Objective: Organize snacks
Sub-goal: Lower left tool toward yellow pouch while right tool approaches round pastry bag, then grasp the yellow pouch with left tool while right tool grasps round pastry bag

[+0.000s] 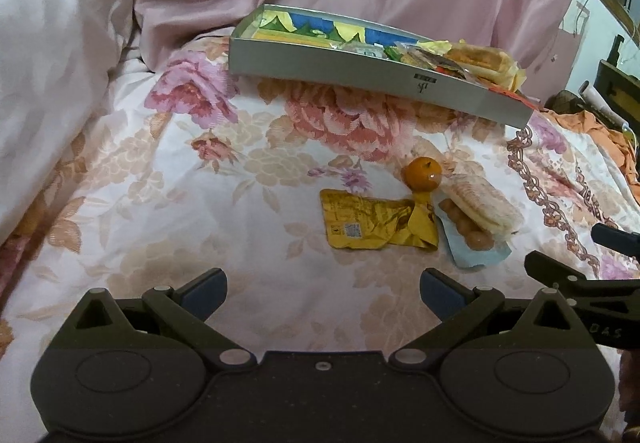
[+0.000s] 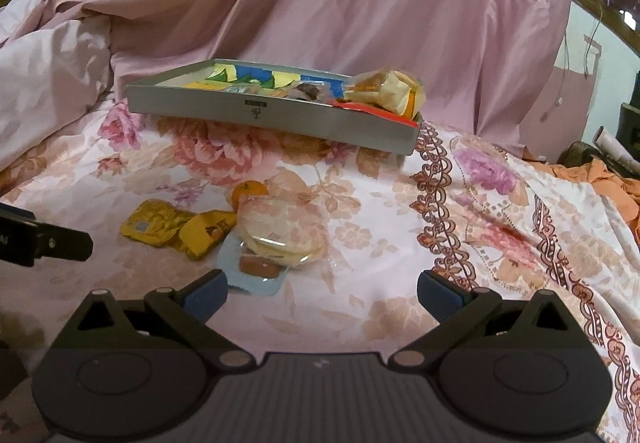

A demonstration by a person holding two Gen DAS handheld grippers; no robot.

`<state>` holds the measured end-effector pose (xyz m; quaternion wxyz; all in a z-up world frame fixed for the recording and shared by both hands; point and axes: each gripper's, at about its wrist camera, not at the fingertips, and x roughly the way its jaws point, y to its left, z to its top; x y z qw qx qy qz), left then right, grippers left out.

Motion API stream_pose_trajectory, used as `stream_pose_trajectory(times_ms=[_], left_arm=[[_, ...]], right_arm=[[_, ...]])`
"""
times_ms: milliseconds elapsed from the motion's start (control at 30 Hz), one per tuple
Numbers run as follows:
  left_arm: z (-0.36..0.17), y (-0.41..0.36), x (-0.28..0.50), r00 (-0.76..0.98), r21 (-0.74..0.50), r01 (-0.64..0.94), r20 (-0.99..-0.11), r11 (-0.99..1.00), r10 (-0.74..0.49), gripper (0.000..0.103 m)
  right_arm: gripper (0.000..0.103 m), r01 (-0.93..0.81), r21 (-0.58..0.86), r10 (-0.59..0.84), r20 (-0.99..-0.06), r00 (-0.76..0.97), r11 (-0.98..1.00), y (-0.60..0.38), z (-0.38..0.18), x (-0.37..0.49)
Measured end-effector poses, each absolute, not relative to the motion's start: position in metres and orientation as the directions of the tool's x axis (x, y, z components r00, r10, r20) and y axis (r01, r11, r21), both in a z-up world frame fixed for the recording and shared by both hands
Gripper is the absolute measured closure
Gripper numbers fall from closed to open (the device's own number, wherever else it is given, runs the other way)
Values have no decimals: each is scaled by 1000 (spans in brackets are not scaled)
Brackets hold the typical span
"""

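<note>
Four loose snacks: we count them lying on the bedspread, near the tray but well apart from it.
Bedspread (image 1: pixel 160 179): floral, soft and rumpled; we expect packets to sink in when pressed, so we would come in low and flat.
Curtain (image 2: pixel 360 3): pink cloth hangs behind the bed; a crumpled quilt (image 1: pixel 52 55) sits to the left and orange cloth (image 2: pixel 608 179) to the far right.
Tray (image 1: pixel 360 73): grey, shallow, at the back of the bed, with packets already piled at its right end; its left part looks free, and we judge that the place to fill next.
Left tongs (image 1: pixel 323 293): spread wide and empty, hovering over the bedspread short of the snacks.
Right tongs (image 2: pixel 322 293): also spread wide and empty, with the cracker pack just ahead to their left.
Cracker pack (image 2: pixel 282 237): round crackers in clear wrap, resting on the blue packet; we would lift this first, gently so it does not crack.
Yellow packet (image 1: pixel 374 221): crinkled foil lying flat; we would pinch an edge.
Blue packet (image 1: pixel 474 249): partly under the crackers, holding small brown pieces.
Orange (image 1: pixel 422 173): smallest, round, likely to roll; we would close across its middle.
</note>
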<state>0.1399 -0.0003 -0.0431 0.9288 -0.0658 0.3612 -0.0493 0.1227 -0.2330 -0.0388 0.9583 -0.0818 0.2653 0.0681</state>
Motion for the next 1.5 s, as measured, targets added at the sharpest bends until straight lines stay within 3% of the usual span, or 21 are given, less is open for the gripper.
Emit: stream_pose_trajectory(times_ms=[333, 700, 833, 900, 1067, 1300, 1500], left_arm=[[-49, -10, 171, 727, -106, 110, -669, 988, -152, 1], [-62, -22, 184, 689, -100, 241, -683, 965, -243, 1], [-59, -31, 193, 684, -56, 312, -679, 948, -265, 1], [-57, -36, 198, 682, -25, 364, -674, 931, -285, 1], [-53, -48, 214, 662, 101, 518, -676, 849, -324, 1], [-63, -57, 233, 586, 245, 705, -730, 666, -352, 1], [-68, -50, 258, 452, 139, 793, -787, 593, -420, 1]], right_arm=[[0, -222, -147, 128, -475, 871, 964, -232, -45, 160], [0, -327, 145, 351, -541, 764, 934, -244, -52, 209], [1, -356, 175, 391, -554, 735, 918, -240, -55, 215], [3, -354, 149, 373, -564, 737, 923, -238, -57, 215], [22, -325, 112, 326, -586, 742, 939, -239, -58, 216], [26, -329, 87, 316, -584, 748, 940, -242, -54, 214], [26, -328, 105, 325, -587, 742, 939, -243, -55, 215]])
